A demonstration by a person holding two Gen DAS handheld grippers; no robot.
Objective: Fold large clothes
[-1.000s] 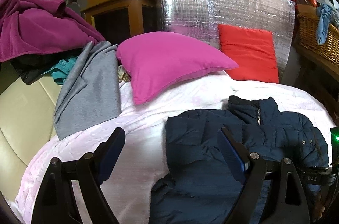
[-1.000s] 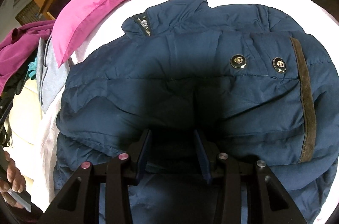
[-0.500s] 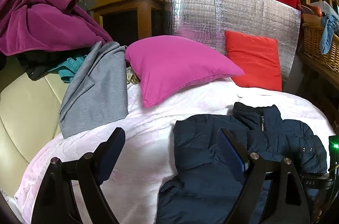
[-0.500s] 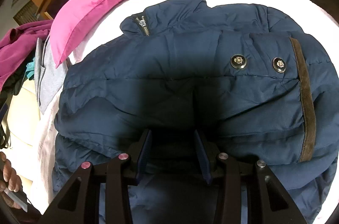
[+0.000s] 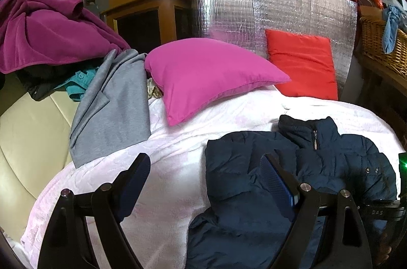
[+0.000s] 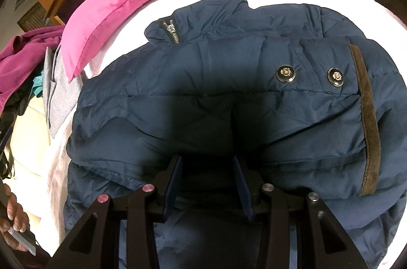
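Note:
A navy puffer jacket [image 5: 267,182] lies partly folded on the white bedspread [image 5: 178,149], collar and zipper toward the pillows. In the right wrist view the jacket [image 6: 203,90] fills the frame, with two brass snap buttons and a brown trim strip on its right. My left gripper [image 5: 206,180] is open and empty, held above the bedspread at the jacket's left edge. My right gripper [image 6: 207,182] is narrowly open just above the jacket's lower middle; nothing visible is clamped between the fingers.
A magenta pillow [image 5: 208,73] and a red pillow [image 5: 302,62] lean at the head against a silver foil panel [image 5: 267,12]. Grey [image 5: 112,106], purple [image 5: 48,32] and teal clothes pile on the cream sofa [image 5: 28,141] at left. A wicker basket [image 5: 381,45] stands at right.
The left gripper has pulled back and drifted left, so the jacket sits lower and further right in its view. The right gripper has barely moved over the jacket.

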